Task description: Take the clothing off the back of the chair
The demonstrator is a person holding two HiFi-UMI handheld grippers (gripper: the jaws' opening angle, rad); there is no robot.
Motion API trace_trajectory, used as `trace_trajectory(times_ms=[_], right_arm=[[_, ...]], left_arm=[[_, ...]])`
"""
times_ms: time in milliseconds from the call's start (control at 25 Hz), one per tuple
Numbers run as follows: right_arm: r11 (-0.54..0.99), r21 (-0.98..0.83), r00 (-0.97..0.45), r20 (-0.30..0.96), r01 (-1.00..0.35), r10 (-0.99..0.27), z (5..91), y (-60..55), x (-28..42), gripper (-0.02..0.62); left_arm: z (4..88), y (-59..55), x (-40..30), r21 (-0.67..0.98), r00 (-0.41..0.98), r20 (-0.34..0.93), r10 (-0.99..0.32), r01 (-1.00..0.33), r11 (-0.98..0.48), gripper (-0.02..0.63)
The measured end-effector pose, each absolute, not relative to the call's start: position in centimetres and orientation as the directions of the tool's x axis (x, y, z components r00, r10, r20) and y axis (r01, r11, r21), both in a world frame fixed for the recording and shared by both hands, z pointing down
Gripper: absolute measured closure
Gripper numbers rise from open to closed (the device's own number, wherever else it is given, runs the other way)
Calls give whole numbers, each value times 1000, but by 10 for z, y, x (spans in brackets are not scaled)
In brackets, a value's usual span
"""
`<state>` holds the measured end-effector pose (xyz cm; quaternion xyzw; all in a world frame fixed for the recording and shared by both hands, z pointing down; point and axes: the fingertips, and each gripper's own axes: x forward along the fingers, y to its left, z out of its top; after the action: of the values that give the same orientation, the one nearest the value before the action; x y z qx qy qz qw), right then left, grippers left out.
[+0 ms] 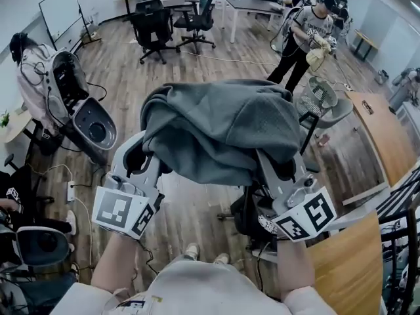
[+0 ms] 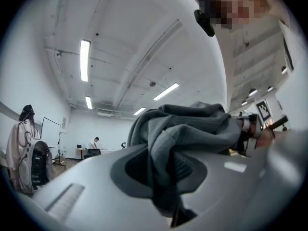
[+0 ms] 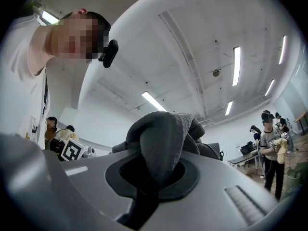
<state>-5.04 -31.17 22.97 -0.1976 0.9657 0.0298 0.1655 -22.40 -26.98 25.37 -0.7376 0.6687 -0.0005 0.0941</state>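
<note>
**Grey sweatshirt** (image 1: 223,126) slung between both grippers, its long axis running left to right. By my judgement it hangs free above the dark chair (image 1: 244,220), which sits below and toward my right. The left gripper (image 1: 146,151) pinches a fold at one end; the right gripper (image 1: 274,161) is clamped on a fold at the other — neither is nearer. A wooden desk (image 1: 344,268) crowds the right edge — I have open floor (image 1: 197,77) ahead and left.

Whiteboard (image 1: 60,10), black office chair (image 1: 152,26), perhaps a fan (image 1: 317,97)
</note>
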Motion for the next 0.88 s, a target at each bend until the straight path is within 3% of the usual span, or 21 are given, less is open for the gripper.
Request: trace_trajectory(times_ms=[520, 680, 880], right_arm=[[980, -14, -900, -395, -197, -187, 182, -197, -157, 557], [992, -58, -913, -389, -109, -123, 189, -200, -163, 557], [991, -79, -917, -377, -109, -131, 198, -203, -167, 557]], left_arm=[[203, -121, -316, -125, -68, -234, -970, -987, 100, 548], [196, -115, -322, -132, -95, -255, -962, -982, 132, 548], [204, -113, -330, -158, -142, -211, -967, -971, 178, 548]])
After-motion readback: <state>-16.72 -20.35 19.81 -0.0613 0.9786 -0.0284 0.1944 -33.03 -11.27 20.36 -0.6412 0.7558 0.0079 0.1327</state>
